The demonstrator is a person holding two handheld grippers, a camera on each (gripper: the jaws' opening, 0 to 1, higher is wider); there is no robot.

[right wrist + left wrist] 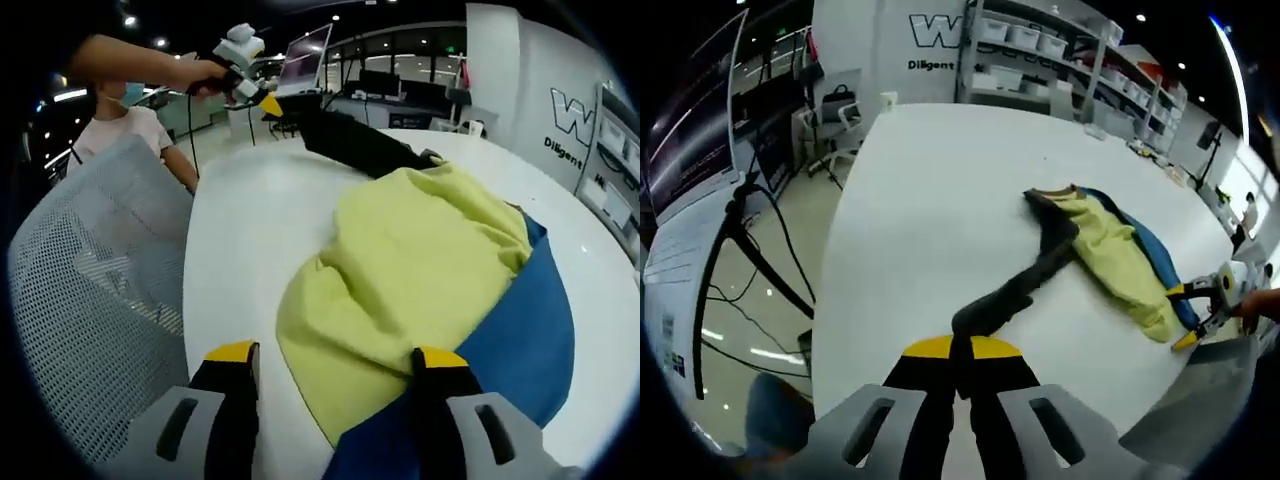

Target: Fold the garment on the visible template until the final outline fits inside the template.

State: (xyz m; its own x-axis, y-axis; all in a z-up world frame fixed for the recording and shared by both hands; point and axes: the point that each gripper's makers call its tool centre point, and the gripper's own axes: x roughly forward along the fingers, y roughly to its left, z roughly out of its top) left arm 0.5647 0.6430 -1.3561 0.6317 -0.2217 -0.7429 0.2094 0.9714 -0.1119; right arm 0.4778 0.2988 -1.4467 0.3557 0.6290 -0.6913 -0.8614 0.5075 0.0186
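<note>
Left gripper view: left gripper clamped on dark sleeve; yellow garment at 3 o'clock over blue template. Right gripper jaws apart, empty, straddling hem. Fold sleeve inward, low, without dragging body.

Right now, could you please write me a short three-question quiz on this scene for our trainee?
1. Fill in: under the yellow fabric garment lies a flat template sheet coloured ___.
2. True or false: the right gripper has its fingers shut on the garment.
3. What does the left gripper hold? A) the template sheet B) the garment's dark sleeve C) nothing
Key: 1 blue; 2 false; 3 B.
</note>
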